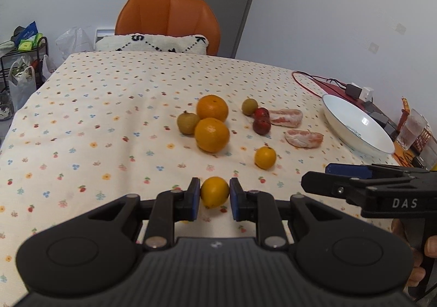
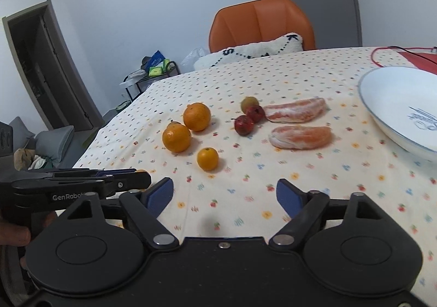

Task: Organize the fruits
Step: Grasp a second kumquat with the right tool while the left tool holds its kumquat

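L gripper (image 1: 212, 195) pinching kumquat (image 1: 214, 191) (R gripper (image 2: 224, 192) agape).

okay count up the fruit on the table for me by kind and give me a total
Large oranges: 2
Small oranges: 2, one between the left gripper fingers
Greenish-brown fruits: 2
Small red fruits: 2
Peeled pomelo segments: 2
Total: 10, none in the white plate

Hidden, cropped and unreadable parts

In the right wrist view the plate (image 2: 393, 105) runs off the right edge, its printed mark too blurred to read; the left gripper (image 2: 136, 174) hides all but a sliver of an orange fruit (image 2: 142, 170). In the left wrist view, whether the pads (image 1: 194, 197) touch the small orange (image 1: 214, 191) between them is unclear.
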Demonstrator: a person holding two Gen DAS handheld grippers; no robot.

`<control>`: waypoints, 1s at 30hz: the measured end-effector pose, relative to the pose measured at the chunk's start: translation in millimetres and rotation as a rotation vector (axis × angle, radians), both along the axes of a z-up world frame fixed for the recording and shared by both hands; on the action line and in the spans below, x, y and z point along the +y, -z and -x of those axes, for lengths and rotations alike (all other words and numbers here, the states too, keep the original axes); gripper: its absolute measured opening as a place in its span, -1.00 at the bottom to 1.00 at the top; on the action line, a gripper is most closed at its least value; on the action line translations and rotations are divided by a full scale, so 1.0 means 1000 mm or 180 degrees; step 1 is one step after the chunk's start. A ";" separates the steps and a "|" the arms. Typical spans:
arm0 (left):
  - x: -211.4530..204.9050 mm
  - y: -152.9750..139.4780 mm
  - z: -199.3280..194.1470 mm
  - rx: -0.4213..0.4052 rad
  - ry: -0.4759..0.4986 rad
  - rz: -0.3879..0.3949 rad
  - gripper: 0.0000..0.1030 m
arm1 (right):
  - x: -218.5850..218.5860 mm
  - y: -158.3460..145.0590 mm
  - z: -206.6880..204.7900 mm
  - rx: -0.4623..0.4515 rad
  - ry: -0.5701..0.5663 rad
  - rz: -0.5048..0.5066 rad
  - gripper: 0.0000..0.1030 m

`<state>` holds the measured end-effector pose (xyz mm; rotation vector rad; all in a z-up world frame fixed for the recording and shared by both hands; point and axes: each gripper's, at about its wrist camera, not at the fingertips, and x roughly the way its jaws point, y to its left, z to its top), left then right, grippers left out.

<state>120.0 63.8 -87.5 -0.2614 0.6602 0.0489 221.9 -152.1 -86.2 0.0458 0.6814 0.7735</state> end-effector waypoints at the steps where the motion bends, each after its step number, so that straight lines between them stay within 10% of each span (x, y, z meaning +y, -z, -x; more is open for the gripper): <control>1: 0.003 0.000 0.000 -0.0007 -0.0021 0.0005 -0.59 | 0.004 0.000 -0.001 -0.0003 -0.0019 0.0008 0.50; 17: 0.017 -0.008 0.002 -0.0077 -0.0163 0.0019 -0.59 | 0.039 0.008 -0.031 0.0111 -0.0067 0.0069 0.12; 23: 0.009 -0.014 0.004 -0.0106 -0.0145 -0.0024 -0.59 | 0.041 0.012 -0.043 0.0235 -0.0102 -0.0040 -0.57; 30: -0.006 -0.024 0.003 -0.0176 -0.0092 -0.0087 -0.59 | 0.021 0.003 -0.034 0.0133 -0.0071 -0.0177 -0.57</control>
